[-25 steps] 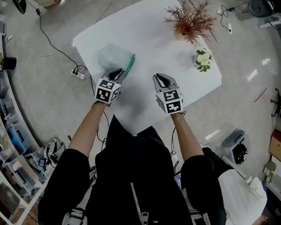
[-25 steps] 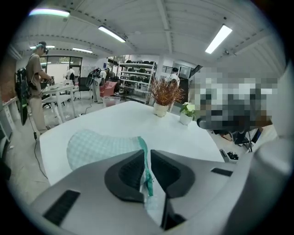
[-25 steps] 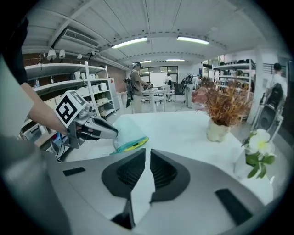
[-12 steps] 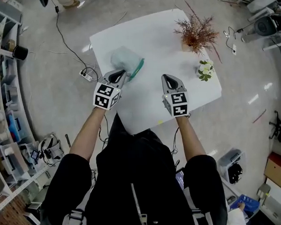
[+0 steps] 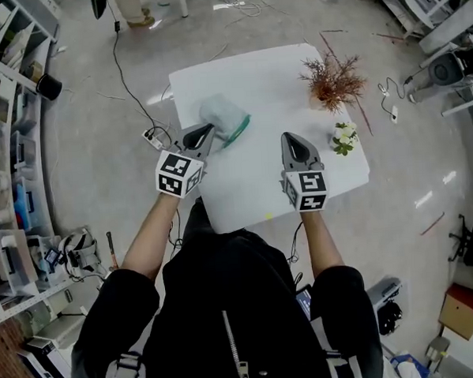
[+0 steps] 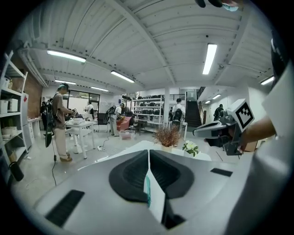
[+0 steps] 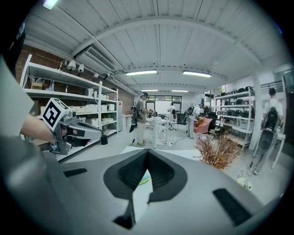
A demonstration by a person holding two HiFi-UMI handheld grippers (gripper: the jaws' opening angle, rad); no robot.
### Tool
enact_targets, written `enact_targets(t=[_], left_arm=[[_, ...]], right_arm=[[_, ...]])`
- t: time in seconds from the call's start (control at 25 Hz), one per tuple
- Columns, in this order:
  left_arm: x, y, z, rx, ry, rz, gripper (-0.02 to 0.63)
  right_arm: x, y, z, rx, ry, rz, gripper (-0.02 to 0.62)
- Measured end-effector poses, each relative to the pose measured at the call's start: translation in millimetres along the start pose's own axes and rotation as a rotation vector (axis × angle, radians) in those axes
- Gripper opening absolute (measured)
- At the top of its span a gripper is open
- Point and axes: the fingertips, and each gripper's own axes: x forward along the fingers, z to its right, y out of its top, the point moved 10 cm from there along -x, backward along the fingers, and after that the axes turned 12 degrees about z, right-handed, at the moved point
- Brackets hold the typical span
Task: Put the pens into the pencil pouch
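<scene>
Both clenched empty: left hand-held gripper [image 5: 208, 129] and right hand-held gripper [image 5: 290, 136], over the worktop [image 5: 252, 183].
Pencil pouch [image 5: 221, 114] lies there beside the left one (no pens visible outside); filling seems done, next perhaps checking its teal zip [image 5: 238, 130].

A white table [image 5: 254, 80] stands on a grey floor [image 5: 83, 137]. Toward the table's 1 o'clock corner sits a dried brown sprig arrangement [image 5: 333, 80], and near its 3 o'clock edge a small bunch of white flowers [image 5: 344, 137]. Off its 9 o'clock side a power strip [image 5: 152, 137] lies on the floor. Shelving [image 5: 15, 180] lines the 9 o'clock edge of the head view.
</scene>
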Motion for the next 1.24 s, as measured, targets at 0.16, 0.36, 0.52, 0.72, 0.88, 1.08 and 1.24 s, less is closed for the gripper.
enact_targets(t=[0.16,0.36,0.52,0.72,0.88,1.08,1.24], left_arm=[[-9.3,10.0,5.0,-0.002,0.009,0.032,0.030],[-15.2,13.2,8.3,0.005,0.013,0.043,0.031],[-18.1,12.1,8.5,0.004,0.016,0.041,0.030],[-17.7,12.0,7.0,0.001,0.022,0.042,0.030],[-15.7,11.0,6.0,-0.004,0.022,0.041,0.031],[-12.6,10.3,6.2,-0.007,0.023,0.037,0.031],[-10.5,10.7,6.5,-0.005,0.022,0.039,0.029]], right_arm=[[-5.1,8.0,-2.5,0.015,-0.010,0.034,0.009],[-8.2,8.8,-6.1,0.036,-0.020,0.059,0.008],[-8.1,5.3,-9.0,0.048,-0.013,0.058,0.009],[-6.4,6.1,-9.3,0.055,-0.010,0.060,0.009],[-4.5,7.7,-8.6,0.058,-0.007,0.062,0.009],[-2.6,10.0,-6.8,0.060,-0.006,0.067,0.009],[-1.8,10.0,-5.9,0.062,-0.005,0.071,0.009]])
